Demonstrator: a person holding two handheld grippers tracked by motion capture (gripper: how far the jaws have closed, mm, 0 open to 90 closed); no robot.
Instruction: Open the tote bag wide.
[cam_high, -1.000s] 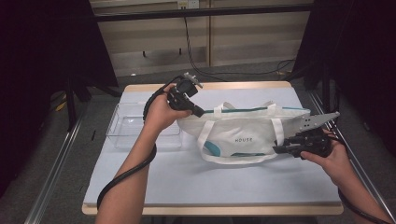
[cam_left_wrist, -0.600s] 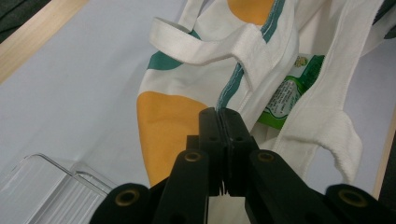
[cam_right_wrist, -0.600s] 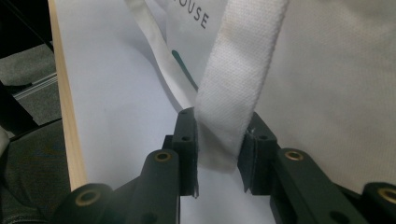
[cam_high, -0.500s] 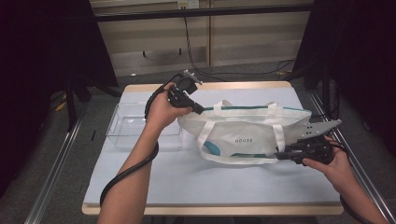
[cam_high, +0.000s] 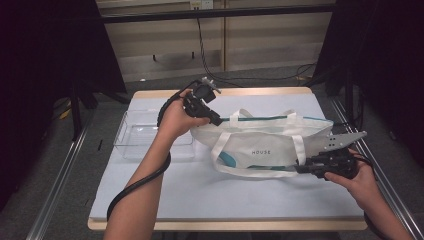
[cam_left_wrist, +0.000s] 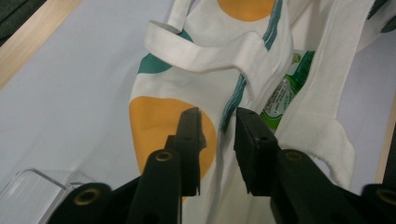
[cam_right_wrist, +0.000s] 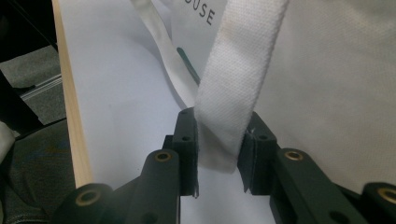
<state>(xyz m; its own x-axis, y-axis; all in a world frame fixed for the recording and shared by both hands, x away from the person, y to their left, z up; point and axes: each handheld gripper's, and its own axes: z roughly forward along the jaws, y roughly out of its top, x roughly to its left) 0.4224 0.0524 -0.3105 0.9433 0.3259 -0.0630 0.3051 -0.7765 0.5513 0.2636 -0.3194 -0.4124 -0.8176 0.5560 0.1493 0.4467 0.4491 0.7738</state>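
Note:
A white tote bag with teal trim and the word HOUSE lies on the pale blue table. My left gripper is at the bag's far left rim. In the left gripper view its jaws have just been opening and my left gripper stands open, with the teal rim edge loose in the gap. A green bottle shows inside the bag. At the bag's near right, my right gripper is shut on a white strap, which fills the space between the pads of my right gripper.
A clear plastic box sits at the table's left, just behind my left forearm. The table's wooden edge runs close to my right gripper. Metal rails flank the table on both sides.
The right gripper has drifted slightly toward the near edge with the strap. The left hand stays at the bag's rim.

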